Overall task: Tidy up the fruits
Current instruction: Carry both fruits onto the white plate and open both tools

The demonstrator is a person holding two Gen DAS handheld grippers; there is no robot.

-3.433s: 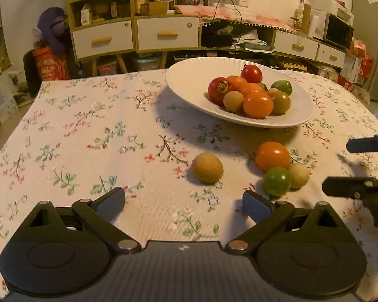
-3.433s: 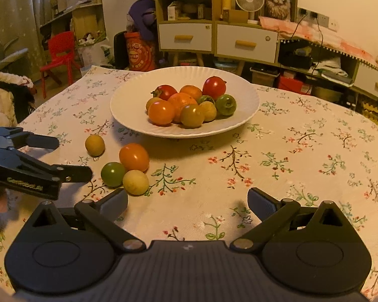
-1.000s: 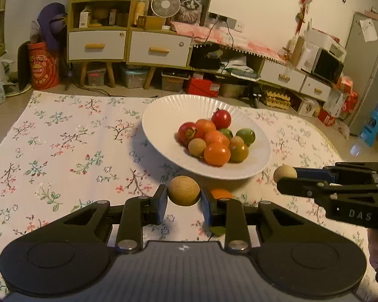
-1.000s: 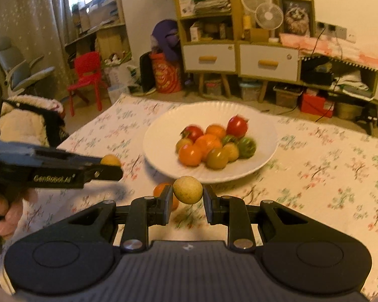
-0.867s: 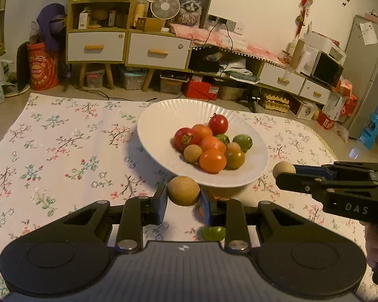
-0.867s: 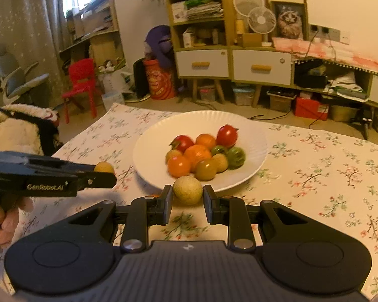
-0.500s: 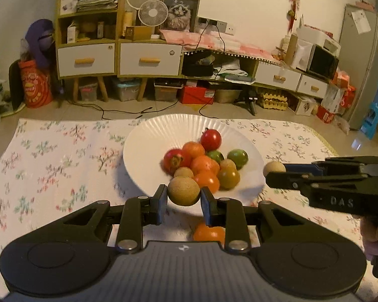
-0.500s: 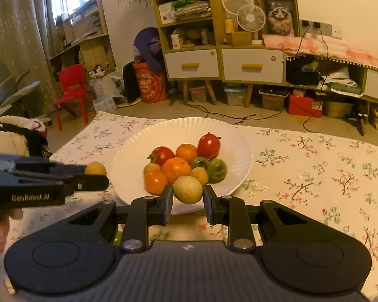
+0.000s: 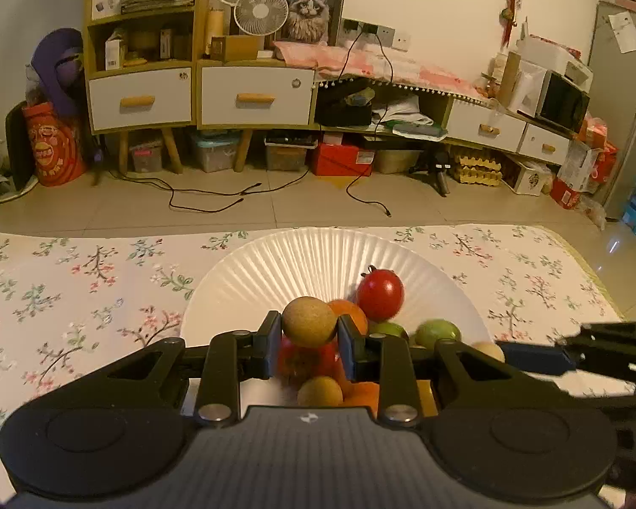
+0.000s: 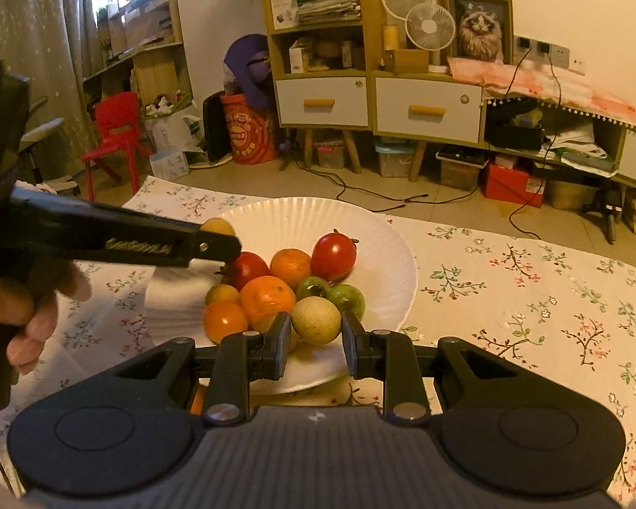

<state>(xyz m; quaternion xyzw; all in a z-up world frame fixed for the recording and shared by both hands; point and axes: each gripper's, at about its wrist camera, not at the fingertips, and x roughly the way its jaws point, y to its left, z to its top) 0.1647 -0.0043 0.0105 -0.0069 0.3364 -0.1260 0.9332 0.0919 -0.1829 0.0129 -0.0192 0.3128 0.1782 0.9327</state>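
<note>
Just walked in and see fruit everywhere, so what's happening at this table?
A person is gathering fruit into the white ridged paper plate on the floral tablecloth. The left gripper is shut on a round tan fruit; the right gripper is shut on a paler yellow-green round fruit. Both hover over the plate's pile, not yet released.

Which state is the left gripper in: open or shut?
Shut: the left gripper pinches a tan round fruit between its pads, over the white plate.
</note>
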